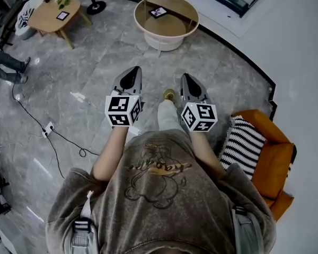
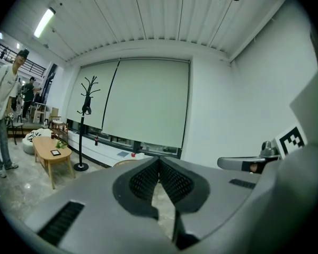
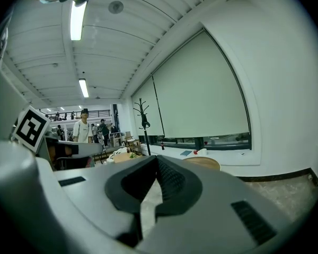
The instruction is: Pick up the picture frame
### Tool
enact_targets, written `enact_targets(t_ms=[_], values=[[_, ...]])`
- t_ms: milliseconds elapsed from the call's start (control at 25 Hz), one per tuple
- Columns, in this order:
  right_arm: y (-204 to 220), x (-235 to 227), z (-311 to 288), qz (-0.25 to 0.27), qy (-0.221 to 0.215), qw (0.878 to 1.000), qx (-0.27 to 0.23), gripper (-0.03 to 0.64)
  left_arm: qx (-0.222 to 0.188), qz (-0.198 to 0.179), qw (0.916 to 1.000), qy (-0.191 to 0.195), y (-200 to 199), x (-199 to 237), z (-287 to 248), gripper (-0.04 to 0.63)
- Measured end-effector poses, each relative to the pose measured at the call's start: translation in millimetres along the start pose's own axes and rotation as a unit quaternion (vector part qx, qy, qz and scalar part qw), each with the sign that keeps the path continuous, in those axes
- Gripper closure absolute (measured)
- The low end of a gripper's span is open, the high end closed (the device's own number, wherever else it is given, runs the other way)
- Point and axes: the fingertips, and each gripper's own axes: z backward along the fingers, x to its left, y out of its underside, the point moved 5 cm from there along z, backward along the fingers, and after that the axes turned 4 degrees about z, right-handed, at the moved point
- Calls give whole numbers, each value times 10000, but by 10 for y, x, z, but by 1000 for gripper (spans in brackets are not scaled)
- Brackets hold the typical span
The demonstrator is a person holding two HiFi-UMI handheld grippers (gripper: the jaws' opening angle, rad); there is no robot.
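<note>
Marble floor in the head view; the picture frame (image 1: 158,12) lies flat by the far edge of the round worktop (image 1: 188,28). Left gripper view: left gripper (image 2: 159,162), jaws clenched, empty. Right gripper view: right gripper (image 3: 157,162) likewise. Probably light, rigid, fragile; I'd pinch its rim.

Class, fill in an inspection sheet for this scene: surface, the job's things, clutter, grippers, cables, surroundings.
Surface: grey marble floor, with a round table and a wooden table ahead.
Job's things: a picture frame lies flat on the round table and a second frame on the wooden table; both untouched.
Clutter: small green plant on the wooden table.
Grippers: left gripper and right gripper are both shut, empty, side by side.
Cables: a black cable runs across the floor to a white power strip.
Surroundings: orange armchair with a striped cushion, a coat stand, and a person standing at the left.
</note>
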Motion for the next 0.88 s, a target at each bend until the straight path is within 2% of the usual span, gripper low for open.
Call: enact_targets(t_ms=[640,880], values=[[28,-348,-841,-219,-30,9997,103,600,148,10,9998,107,-56,275,-854,577],[-118,-581,-1275,-233,-75,9995,197,600,266,26,9996,53,-186,416,-1313,577]])
